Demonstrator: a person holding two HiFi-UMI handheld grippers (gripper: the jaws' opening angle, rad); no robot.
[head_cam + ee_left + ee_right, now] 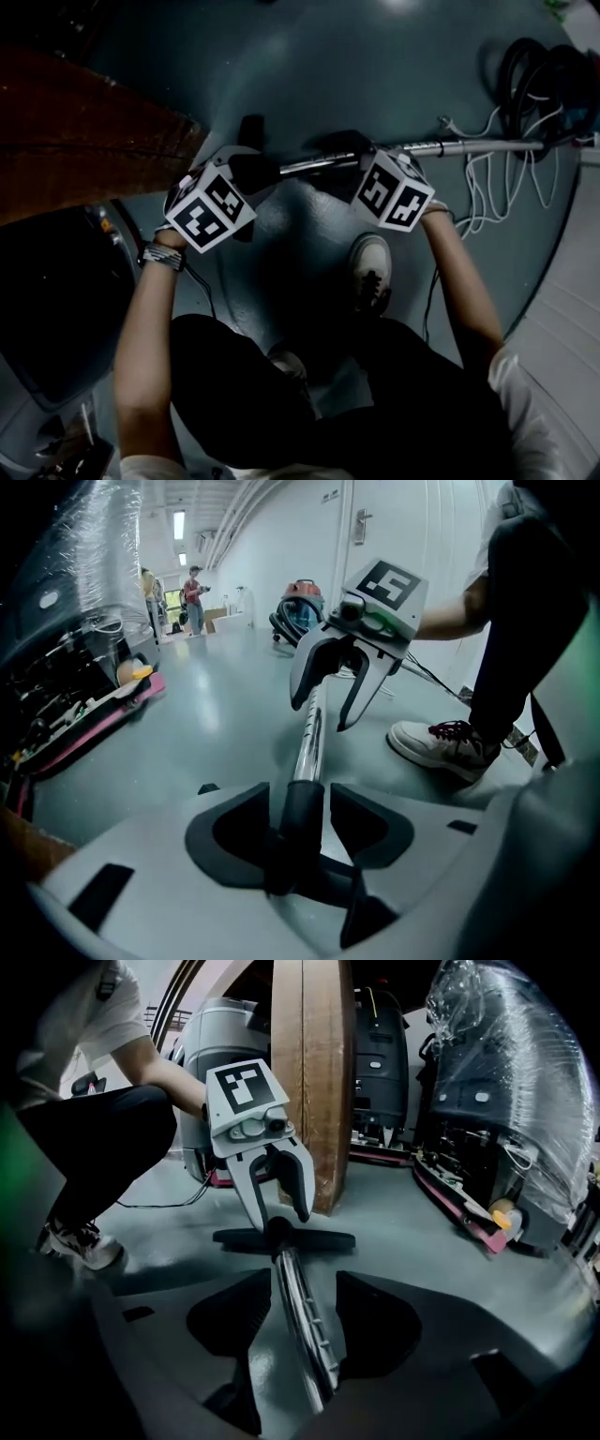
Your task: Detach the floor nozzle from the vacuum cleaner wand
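Note:
The chrome wand lies level just above the grey floor, running left into the black floor nozzle. My left gripper stands open astride the black neck where wand and nozzle join, with a gap at each pad. My right gripper is open too, straddling the chrome tube without touching it. In the right gripper view the flat nozzle rests on the floor under the left gripper. The left gripper view shows the right gripper over the wand.
A coiled black hose and white cables lie at the wand's far end. A wooden panel stands left of the nozzle. The person's shoe is just behind the wand. A red vacuum and a wrapped machine stand nearby.

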